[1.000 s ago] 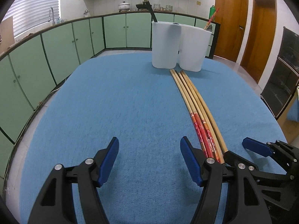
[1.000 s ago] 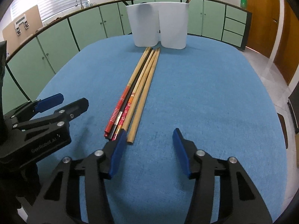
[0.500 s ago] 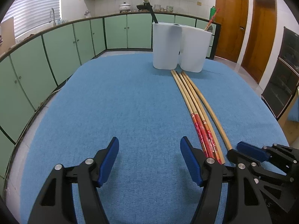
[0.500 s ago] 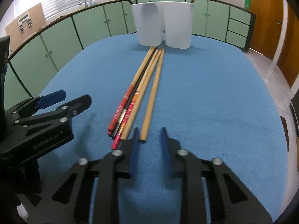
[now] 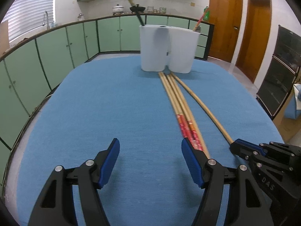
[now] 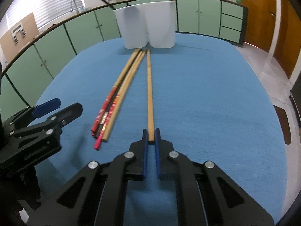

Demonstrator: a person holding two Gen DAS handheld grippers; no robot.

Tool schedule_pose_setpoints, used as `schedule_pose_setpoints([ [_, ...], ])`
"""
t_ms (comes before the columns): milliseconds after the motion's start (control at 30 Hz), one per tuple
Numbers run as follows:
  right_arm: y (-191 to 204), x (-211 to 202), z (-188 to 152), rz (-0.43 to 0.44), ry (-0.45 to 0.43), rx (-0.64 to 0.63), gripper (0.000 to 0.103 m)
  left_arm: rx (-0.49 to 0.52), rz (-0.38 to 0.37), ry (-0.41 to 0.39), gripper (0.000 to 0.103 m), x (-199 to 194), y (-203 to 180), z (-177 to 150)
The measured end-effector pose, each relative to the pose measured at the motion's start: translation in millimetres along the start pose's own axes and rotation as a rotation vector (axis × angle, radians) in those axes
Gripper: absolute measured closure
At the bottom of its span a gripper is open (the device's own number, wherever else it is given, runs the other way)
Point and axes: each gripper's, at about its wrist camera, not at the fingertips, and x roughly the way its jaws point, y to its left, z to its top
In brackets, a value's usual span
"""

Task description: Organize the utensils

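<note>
Right tongs (image 6: 151,134): a second ago the blue pads stood wide apart over bare cloth, just right of the chopstick bundle. They have just been closing, and now pinch the near end of one plain bamboo chopstick (image 6: 149,86) between them. That stick has parted from the others: earlier it lay against the bundle's right edge, now it runs alone, straight toward the containers, with blue cloth showing between it and the rest along the near half.

Left tongs (image 5: 150,162): unchanged, pads wide apart with nothing between them, hovering over the blue tabletop (image 5: 94,113) just left of the bundle.

Remaining chopsticks (image 6: 120,92) lie together left of the held one, far tips close to the foot of the two white containers (image 6: 146,26) at the tabletop's far end. Those stand touching side by side (one dark-handled stick leans out of the left, a red-patterned one out of the right).

Hard to make out:
- In the left wrist view the bundle's near ends run behind the right-hand pad of the left tongs; its count is unclear, and the red printed bands are motion-blurred.
- The same view shows the right tongs only side-on at lower right, the grip point hidden.
- Whether the held stick's far tip rests on the cloth cannot be told.
- Container contents below the rims are hidden.
</note>
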Motion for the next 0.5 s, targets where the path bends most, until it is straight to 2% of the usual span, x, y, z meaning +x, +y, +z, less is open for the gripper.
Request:
schedule_pose_setpoints([
  [267,-15,-3,-4,-0.013,-0.004,0.025,0.097,0.037,-0.041,0.027,0.036,6,-21,0],
  [400,-16,-2,-4,-0.012,-0.003,0.023,0.097,0.050,-0.024,0.052,0.036,11,-25,-1],
  [500,-18,-2,-4,-0.005,-0.003,0.030,0.097,0.023,-0.017,0.077,0.036,15,-20,-1],
])
